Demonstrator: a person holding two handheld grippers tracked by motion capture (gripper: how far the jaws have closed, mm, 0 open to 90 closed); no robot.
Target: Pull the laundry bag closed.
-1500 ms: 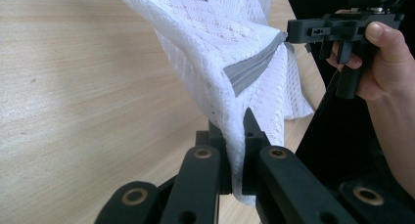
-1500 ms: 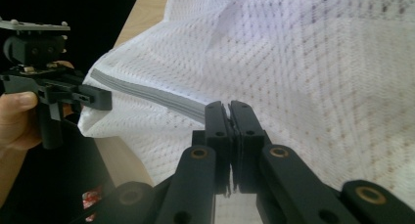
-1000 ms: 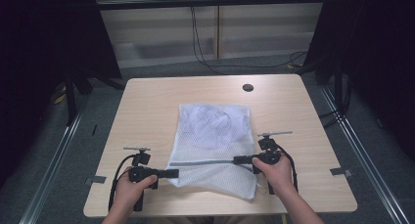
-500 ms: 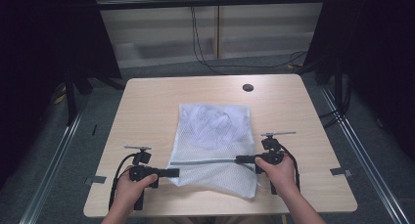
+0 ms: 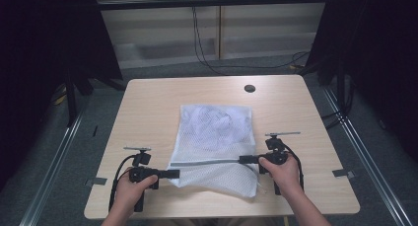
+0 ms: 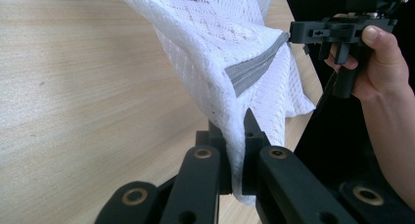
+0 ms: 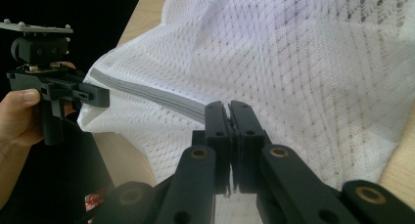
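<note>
A white mesh bag point(image 5: 217, 125) lies on the wooden table point(image 5: 148, 102), its near edge lifted and its grey band point(image 5: 212, 162) stretched between both grippers. My left gripper point(image 5: 173, 174) is shut on the band's left end; in the left gripper view the jaws point(image 6: 234, 131) pinch white mesh just below the grey band point(image 6: 254, 70). My right gripper point(image 5: 242, 160) is shut on the right end, and its own view shows the jaws point(image 7: 229, 111) clamped on the grey band point(image 7: 147, 94). A loose flap of mesh hangs below the band toward the table's near edge.
A small black round disc point(image 5: 250, 88) sits near the table's far edge, beyond the bag. Grey tape tabs mark the table's left point(image 5: 94, 181) and right point(image 5: 341, 172) edges. Dark curtains and cables stand beyond the table.
</note>
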